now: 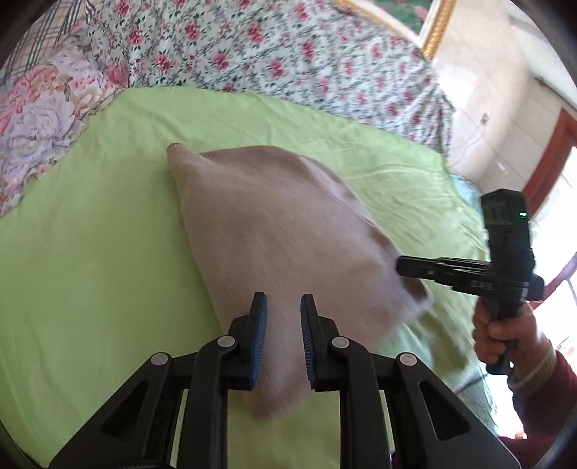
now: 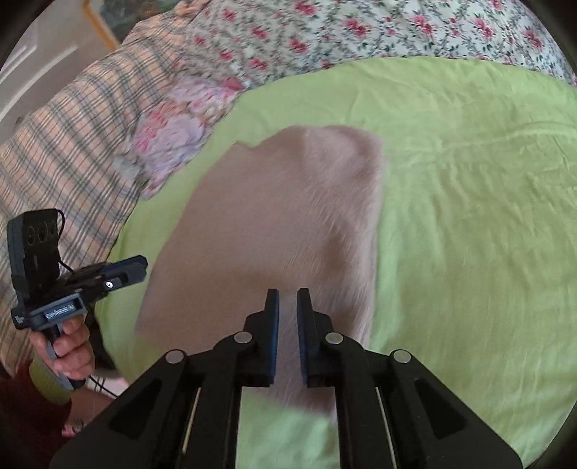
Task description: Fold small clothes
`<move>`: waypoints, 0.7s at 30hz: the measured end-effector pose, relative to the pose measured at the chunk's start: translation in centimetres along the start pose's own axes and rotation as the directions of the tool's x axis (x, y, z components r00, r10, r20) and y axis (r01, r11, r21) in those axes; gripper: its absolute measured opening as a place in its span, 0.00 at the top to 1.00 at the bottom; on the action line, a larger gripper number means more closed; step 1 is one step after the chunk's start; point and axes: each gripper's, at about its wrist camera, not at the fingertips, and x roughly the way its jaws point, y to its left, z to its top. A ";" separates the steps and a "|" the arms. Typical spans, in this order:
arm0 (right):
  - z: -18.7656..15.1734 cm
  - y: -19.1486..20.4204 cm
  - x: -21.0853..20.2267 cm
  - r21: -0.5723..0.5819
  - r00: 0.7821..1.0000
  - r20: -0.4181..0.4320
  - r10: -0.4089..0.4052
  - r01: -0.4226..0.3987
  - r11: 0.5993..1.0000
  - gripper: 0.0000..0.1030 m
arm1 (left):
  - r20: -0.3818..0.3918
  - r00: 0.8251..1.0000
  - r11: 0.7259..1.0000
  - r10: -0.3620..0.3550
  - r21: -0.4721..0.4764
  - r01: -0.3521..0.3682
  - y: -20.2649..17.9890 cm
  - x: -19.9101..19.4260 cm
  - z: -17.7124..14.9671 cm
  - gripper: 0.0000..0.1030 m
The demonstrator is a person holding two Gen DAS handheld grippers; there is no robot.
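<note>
The beige knit garment [image 1: 274, 223] lies on the lime-green sheet [image 1: 90, 234], and it's up off the bed at its near edge, lifted at both near corners so the cloth slopes toward the far end, where a ribbed cuff or hem pokes out. The fabric looks blurred near the lifted side.

The left gripper [image 1: 283, 317] has a fold of the knit running up between its blue-padded fingers [image 1: 260, 335]; the jaws stand narrowly apart with the cloth filling the gap, pinched on the garment. Over in the right wrist view, the same piece [image 2: 288, 216] spreads wide with a notched far edge, and the right gripper [image 2: 287, 310] has its jaws drawn close, a strip of the beige cloth caught between the dark pads, clamped on it.

Each gripper shows up in the other's camera: the right one [image 1: 407, 268] reaches in sideways with its tips at the garment's corner, a hand [image 1: 501, 335] in a dark red sleeve wrapped round its handle; the left one [image 2: 139, 267] points at the cloth's edge, held by the other hand [image 2: 72, 346].

Around the green sheet: a rose-print floral bedspread [image 1: 288, 47] behind, a large-flowered pillow [image 1: 39, 122], a plaid blanket [image 2: 72, 144], and a gilt picture frame [image 1: 438, 29] against the wall.
</note>
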 end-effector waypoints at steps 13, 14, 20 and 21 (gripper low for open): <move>-3.6 -2.4 0.5 0.059 0.995 -0.027 -0.093 0.095 0.994 0.90 | -0.101 0.991 0.996 0.085 -0.006 -0.086 -0.9 2.6 -5.7 0.82; -3.6 -2.5 0.5 0.065 0.996 -0.025 -0.090 0.091 0.994 0.90 | -0.099 0.991 0.996 0.089 -0.007 -0.090 -1.0 2.6 -5.7 0.82; -4.1 -2.4 0.0 0.072 0.995 -0.027 -0.098 0.100 0.992 0.90 | -0.113 0.990 0.996 0.089 -0.011 -0.091 -1.0 2.4 -5.5 0.81; -4.2 -2.4 0.0 0.076 0.995 -0.029 -0.100 0.102 0.992 0.90 | -0.116 0.989 0.996 0.089 -0.010 -0.091 -0.9 2.3 -5.5 0.81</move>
